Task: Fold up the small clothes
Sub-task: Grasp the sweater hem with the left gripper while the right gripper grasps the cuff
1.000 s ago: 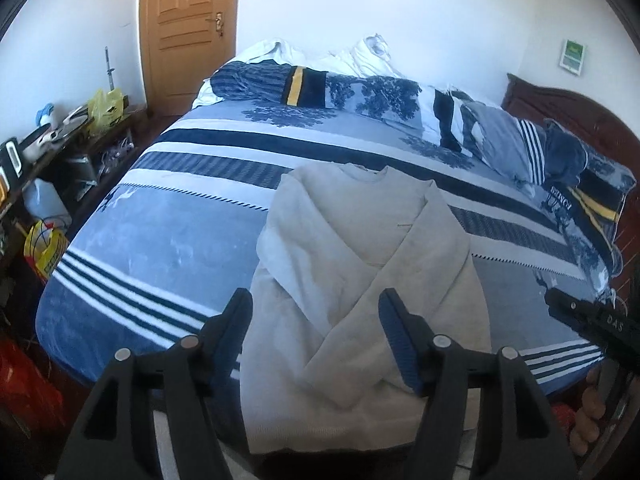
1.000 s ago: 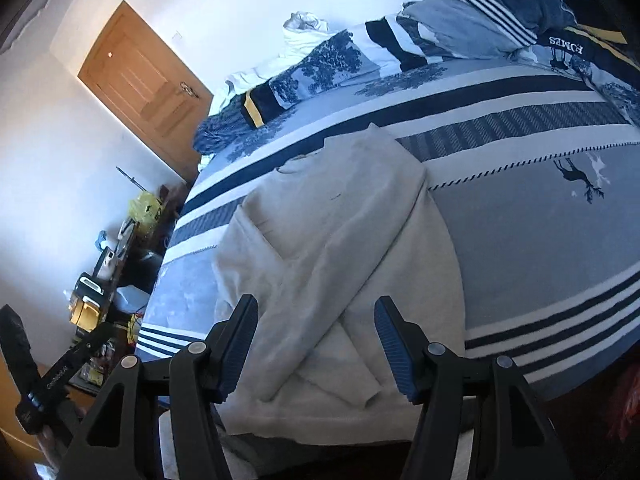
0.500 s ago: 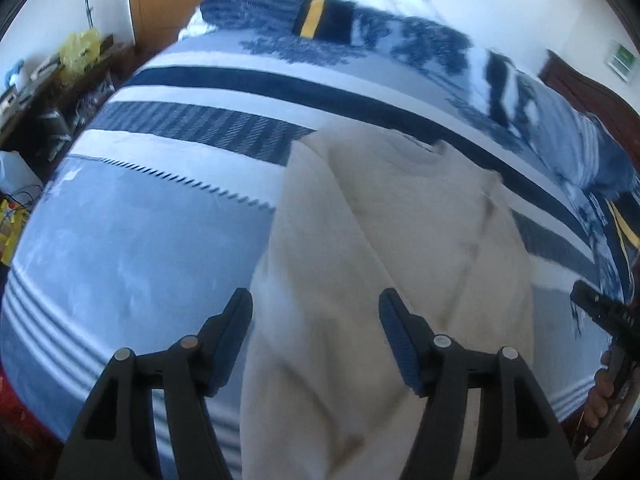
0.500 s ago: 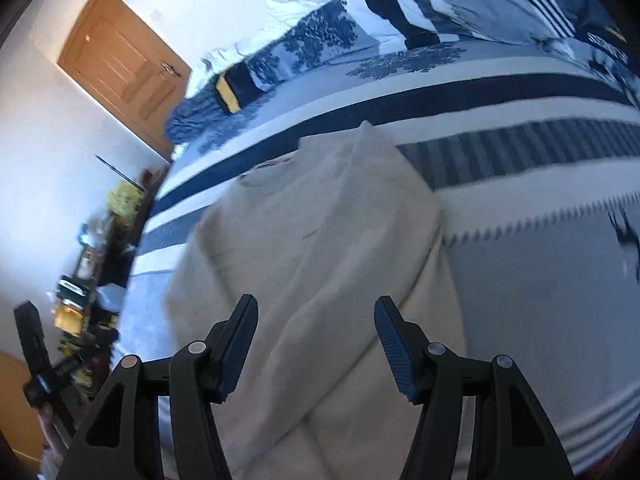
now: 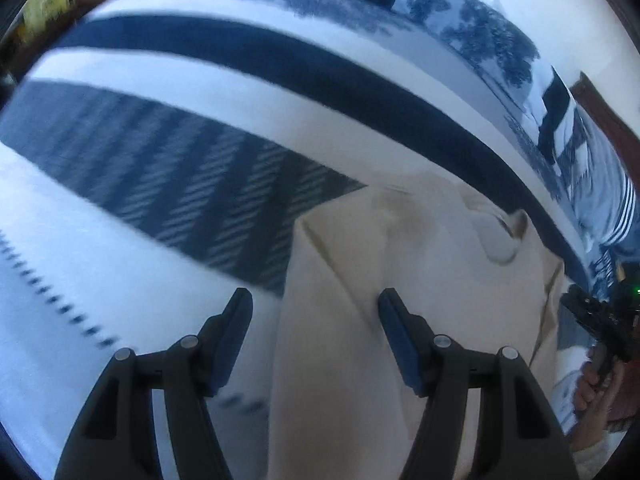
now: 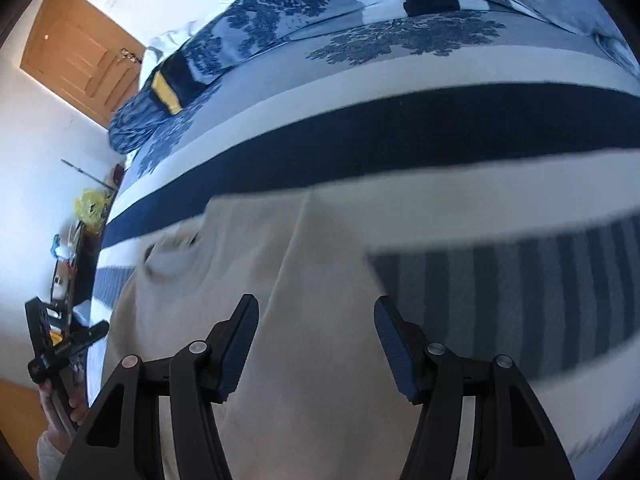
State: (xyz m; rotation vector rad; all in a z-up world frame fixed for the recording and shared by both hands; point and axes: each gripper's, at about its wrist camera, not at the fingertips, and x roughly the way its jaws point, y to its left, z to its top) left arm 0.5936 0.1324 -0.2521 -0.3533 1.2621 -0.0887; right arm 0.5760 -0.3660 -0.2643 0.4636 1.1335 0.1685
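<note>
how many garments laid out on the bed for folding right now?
1. A beige sweater lies flat on the striped bedspread, collar toward the pillows, under both open grippers. The views are close, so others out of frame may be hidden.

The left gripper [image 5: 315, 306], a black plastic tool with two long fingers and dark blue ribbed pads, points steeply down. Its two fingers stand wide apart and nothing is squeezed between them. The right gripper [image 6: 316, 314] looks just the same, black with blue pads, and it also tips down with its fingers spread wide and nothing pinched. From the left gripper's camera, the right gripper shows small at the right edge, with the person's right hand [image 5: 596, 384] curled round its handle. From the right gripper's camera, the left gripper shows small at the left edge, held by the person's left hand [image 6: 70, 396], with a pale sleeve below it.
</note>
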